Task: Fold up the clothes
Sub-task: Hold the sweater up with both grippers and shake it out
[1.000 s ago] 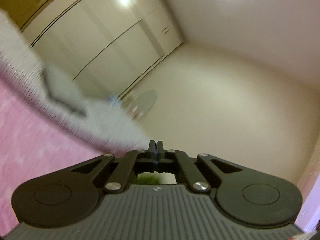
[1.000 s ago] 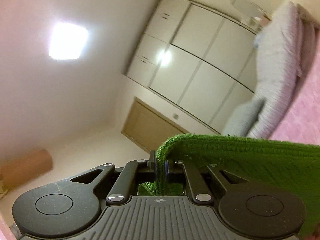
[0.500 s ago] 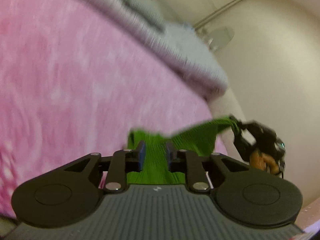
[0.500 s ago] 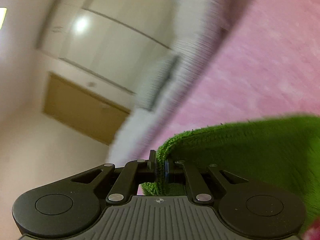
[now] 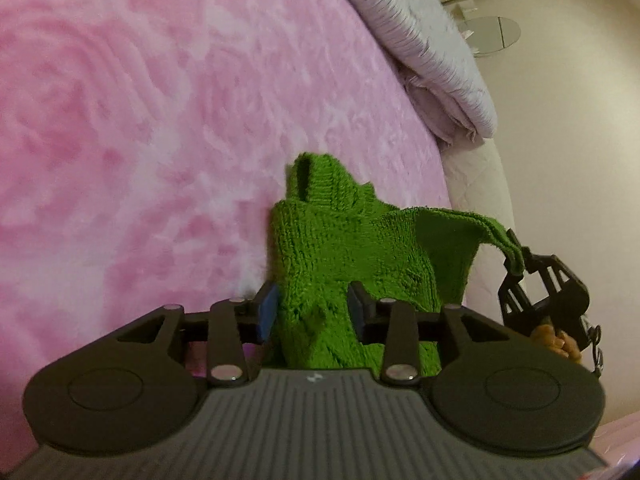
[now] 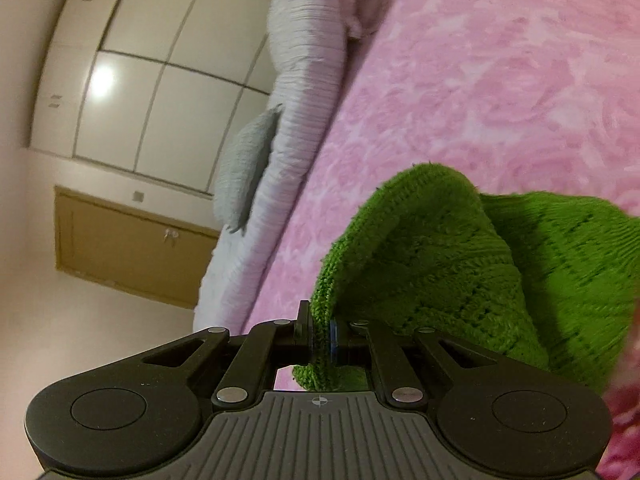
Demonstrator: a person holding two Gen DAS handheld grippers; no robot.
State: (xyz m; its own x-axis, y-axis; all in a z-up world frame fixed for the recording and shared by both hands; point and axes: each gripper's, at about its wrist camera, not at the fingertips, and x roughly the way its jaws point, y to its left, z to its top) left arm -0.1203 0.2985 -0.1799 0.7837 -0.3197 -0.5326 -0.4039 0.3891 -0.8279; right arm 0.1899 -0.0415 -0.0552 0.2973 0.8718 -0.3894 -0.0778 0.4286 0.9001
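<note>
**A:** On the pink bedspread (image 5: 168, 128), near its edge: green knit garment (image 5: 340, 248). Where's it pointing?

**B:** Long axis runs from the left gripper (image 5: 312, 308) away toward the grey blanket (image 5: 432, 48) at the far end of the bedspread. A narrow tube-like end with a ribbed opening is the far tip; from there it widens toward the gripper. One corner stretches off sideways, past the bedspread's edge, to the right gripper (image 5: 516, 264).

**A:** Left tool state?

**B:** Jaws opening. Blue pads (image 5: 267, 312) stand apart on either side of the knit. Fabric sits between them, but the pads aren't pressing it.

**A:** Right?

**B:** Pressed together, pinching a rolled edge of the garment (image 6: 320, 332). From that view the knit (image 6: 460, 264) domes up above the bedspread (image 6: 480, 72) and drapes off to the right. Fingers (image 5: 556, 340) of the person's hand show on its handle in the left view.

**A:** Materials?

**B:** Garment: chunky, fuzzy yarn, a cable or lattice stitch on the body. Bedspread: plush pink, swirled rose-like relief. Blanket: pale grey, fine parallel ribs, bunched along the bedspread's far end, with a darker grey cushion (image 6: 244, 168) on it.

**A:** Grippers?

**B:** Matte black, linkage arms with silver pivot pins, ribbed grey body.
</note>
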